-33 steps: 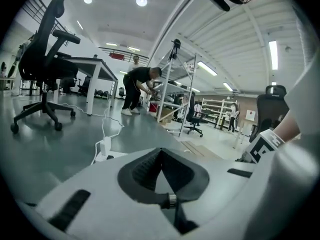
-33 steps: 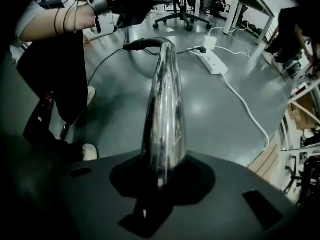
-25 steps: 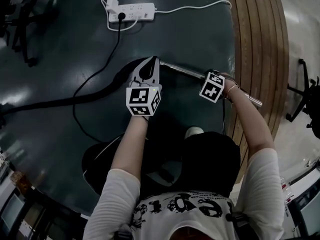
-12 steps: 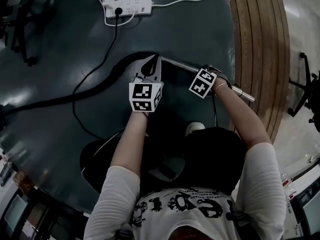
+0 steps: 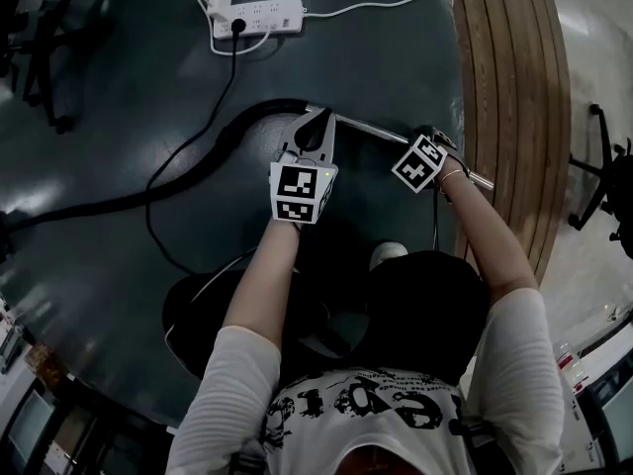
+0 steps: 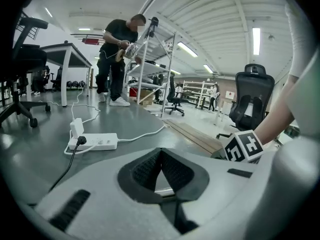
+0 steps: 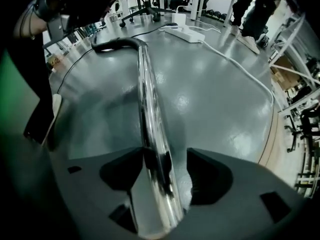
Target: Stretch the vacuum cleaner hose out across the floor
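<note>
The black vacuum hose (image 5: 188, 176) lies on the dark floor, curving from the far left up to a bent handle (image 7: 117, 43). From there a chrome wand (image 5: 371, 129) runs right. My left gripper (image 5: 321, 119) is shut, its tips over the bend where hose meets wand; in the left gripper view (image 6: 161, 156) the pads meet, with a chrome glint below them. My right gripper (image 5: 438, 140) straddles the wand (image 7: 147, 109) further right. Its jaws (image 7: 167, 169) are opening, and the right pad stands clear of the tube.
A white power strip (image 5: 257, 16) with a white cable and a black cord (image 5: 213, 107) lies ahead. A wooden strip (image 5: 504, 87) borders the floor on the right. Office chairs (image 5: 40, 38) stand at the left and the right edges. A person (image 6: 117, 59) stands by a rack.
Both grippers and the wand have shifted a little to the right. The right gripper's jaws have spread off the wand.
</note>
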Action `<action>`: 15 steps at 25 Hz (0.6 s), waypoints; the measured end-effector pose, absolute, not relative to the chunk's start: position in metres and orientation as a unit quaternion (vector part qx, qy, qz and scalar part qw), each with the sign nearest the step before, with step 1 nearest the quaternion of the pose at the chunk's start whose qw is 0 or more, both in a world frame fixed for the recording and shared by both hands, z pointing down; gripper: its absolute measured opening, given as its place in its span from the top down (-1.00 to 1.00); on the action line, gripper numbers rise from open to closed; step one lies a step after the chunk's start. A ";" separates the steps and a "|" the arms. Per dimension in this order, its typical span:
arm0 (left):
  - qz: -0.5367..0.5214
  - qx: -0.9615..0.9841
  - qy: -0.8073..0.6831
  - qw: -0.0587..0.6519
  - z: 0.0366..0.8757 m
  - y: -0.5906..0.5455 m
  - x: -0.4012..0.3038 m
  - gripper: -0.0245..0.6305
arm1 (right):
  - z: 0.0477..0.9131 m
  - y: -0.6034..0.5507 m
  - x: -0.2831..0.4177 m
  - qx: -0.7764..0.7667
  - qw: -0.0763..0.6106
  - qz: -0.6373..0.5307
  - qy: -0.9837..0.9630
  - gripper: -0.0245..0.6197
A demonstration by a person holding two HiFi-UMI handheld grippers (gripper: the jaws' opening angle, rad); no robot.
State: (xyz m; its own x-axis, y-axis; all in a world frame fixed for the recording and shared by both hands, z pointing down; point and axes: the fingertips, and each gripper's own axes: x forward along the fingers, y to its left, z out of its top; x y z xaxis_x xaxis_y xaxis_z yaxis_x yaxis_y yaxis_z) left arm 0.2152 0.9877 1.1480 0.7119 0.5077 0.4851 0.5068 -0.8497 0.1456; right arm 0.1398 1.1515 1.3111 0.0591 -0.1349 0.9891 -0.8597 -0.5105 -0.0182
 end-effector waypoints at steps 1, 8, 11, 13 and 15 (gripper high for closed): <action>0.261 0.925 0.275 0.003 1.147 0.989 0.217 0.91 | 1.305 1.150 0.142 0.662 0.317 0.563 -0.380 0.13; 0.242 0.933 0.267 0.021 1.105 0.970 0.240 0.91 | 1.202 1.123 0.196 0.792 0.235 0.453 -0.337 0.86; 0.216 0.942 0.252 0.053 1.053 0.955 0.259 0.91 | 1.146 1.111 0.218 0.826 0.199 0.429 -0.306 0.91; 0.203 0.947 0.245 0.052 1.007 0.942 0.267 0.91 | 1.099 1.097 0.226 0.840 0.179 0.409 -0.309 0.91; 0.195 0.951 0.233 0.050 0.953 0.927 0.272 0.91 | 1.043 1.080 0.230 0.850 0.142 0.392 -0.322 0.92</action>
